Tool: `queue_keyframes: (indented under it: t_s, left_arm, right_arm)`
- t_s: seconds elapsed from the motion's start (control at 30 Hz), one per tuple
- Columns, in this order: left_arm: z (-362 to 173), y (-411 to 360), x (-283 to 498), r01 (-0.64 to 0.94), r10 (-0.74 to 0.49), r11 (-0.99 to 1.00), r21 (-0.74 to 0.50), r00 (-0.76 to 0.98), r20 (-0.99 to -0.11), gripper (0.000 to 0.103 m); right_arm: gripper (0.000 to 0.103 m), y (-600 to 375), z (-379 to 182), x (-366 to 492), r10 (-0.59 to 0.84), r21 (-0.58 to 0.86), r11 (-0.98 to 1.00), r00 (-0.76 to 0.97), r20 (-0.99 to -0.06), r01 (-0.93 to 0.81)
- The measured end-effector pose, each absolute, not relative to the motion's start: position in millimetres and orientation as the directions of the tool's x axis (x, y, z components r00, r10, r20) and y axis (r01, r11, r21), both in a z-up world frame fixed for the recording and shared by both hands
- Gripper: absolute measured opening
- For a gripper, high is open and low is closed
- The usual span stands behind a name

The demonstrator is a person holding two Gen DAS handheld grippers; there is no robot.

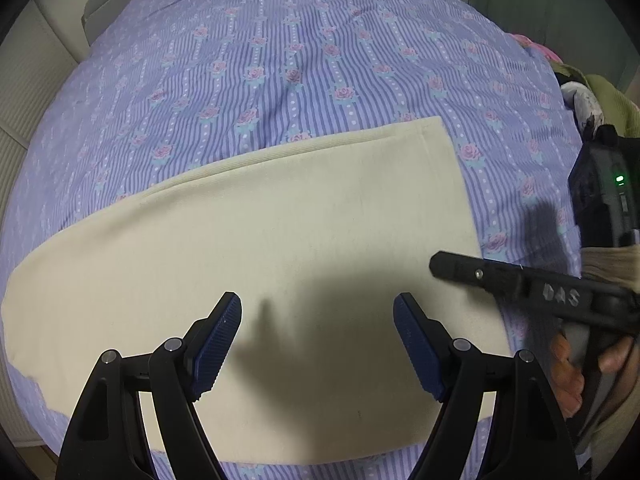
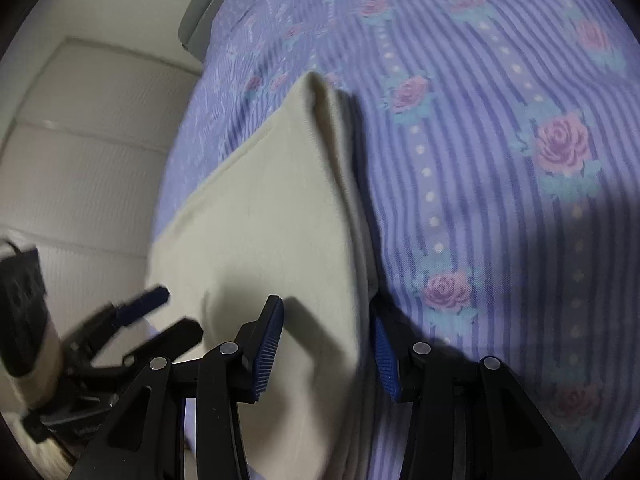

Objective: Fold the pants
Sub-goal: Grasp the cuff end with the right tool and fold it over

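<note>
The cream pants (image 1: 280, 248) lie flat on the bed (image 1: 280, 60), folded into a long panel that runs from about eight o'clock in the left wrist view toward one o'clock, where the squared end stops on the striped, rose-printed bedsheet. The sheet shows all around the pants.

The left tool (image 1: 318, 344) hangs over the near part of the pants, pointing steeply down, its blue-padded fingers (image 1: 218, 344) standing wide with only bare cream cloth and their own shadow between them. Nothing is gripped there.

The right tool (image 2: 326, 352) sits at the pants' long edge, at about three o'clock in the left wrist view, where a hand (image 1: 572, 364) is seen wrapped around its handle. In its own view the jaws stand narrow and straddle the layered edge of the pants: the left pad (image 2: 268, 352) lies on top of the cloth, the right pad (image 2: 386, 356) just beside the edge on the sheet side. Whether the pads already press the cloth cannot be told.

At eight o'clock in the right wrist view the left tool appears blurred.
</note>
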State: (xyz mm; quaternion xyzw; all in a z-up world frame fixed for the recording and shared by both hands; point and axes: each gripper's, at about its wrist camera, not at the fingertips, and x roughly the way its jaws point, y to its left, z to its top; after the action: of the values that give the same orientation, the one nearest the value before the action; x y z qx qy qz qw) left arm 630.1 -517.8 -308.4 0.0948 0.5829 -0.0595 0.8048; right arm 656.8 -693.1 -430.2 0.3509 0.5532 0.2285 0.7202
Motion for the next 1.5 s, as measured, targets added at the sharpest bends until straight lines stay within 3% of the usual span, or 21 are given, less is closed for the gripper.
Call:
queue_keyframes:
  t_s: [0.17,0.3,0.53,0.7,1.0,1.23,1.5]
  left_arm:
    - [-300.3,-514.9,628.5,0.201,0.003,0.977,0.069,0.312,-0.95,0.078]
    - [-291.0,-503.4,621.3,0.212,0.017,0.973,0.091,0.328,-0.945,0.078]
    - [-264.6,-456.3,606.5,0.166,0.054,0.979,0.12,0.357,-0.933,0.078]
    - [-233.7,-403.5,596.5,0.084,0.052,0.992,0.092,0.397,-0.916,0.078]
    - [-196.4,-280.1,563.8,0.009,0.028,0.999,0.036,0.459,-0.888,0.078]
    - [-197.5,-187.0,555.2,0.029,-0.031,0.999,-0.021,0.45,-0.893,0.078]
    - [-194.6,-101.8,564.5,0.187,-0.076,0.982,0.008,0.434,-0.898,0.078]
  right_arm:
    - [0.028,-689.3,-426.6,654.4,0.705,0.752,0.651,0.286,-0.649,0.102]
    - [0.016,-684.4,-403.7,650.1,0.692,0.751,0.645,0.308,-0.653,0.141]
    - [0.015,-634.4,-328.2,642.2,0.579,0.624,0.781,0.349,-0.737,0.022]
    - [0.015,-569.8,-275.2,642.3,0.429,0.421,0.901,0.365,-0.826,-0.104]
    - [0.015,-476.1,-214.6,619.4,0.378,0.316,0.924,0.374,-0.847,-0.217]
    - [0.015,-399.0,-200.1,610.7,0.278,0.226,0.958,0.392,-0.877,-0.175]
    - [0.015,-317.5,-188.0,611.3,0.164,0.168,0.985,0.421,-0.892,-0.027]
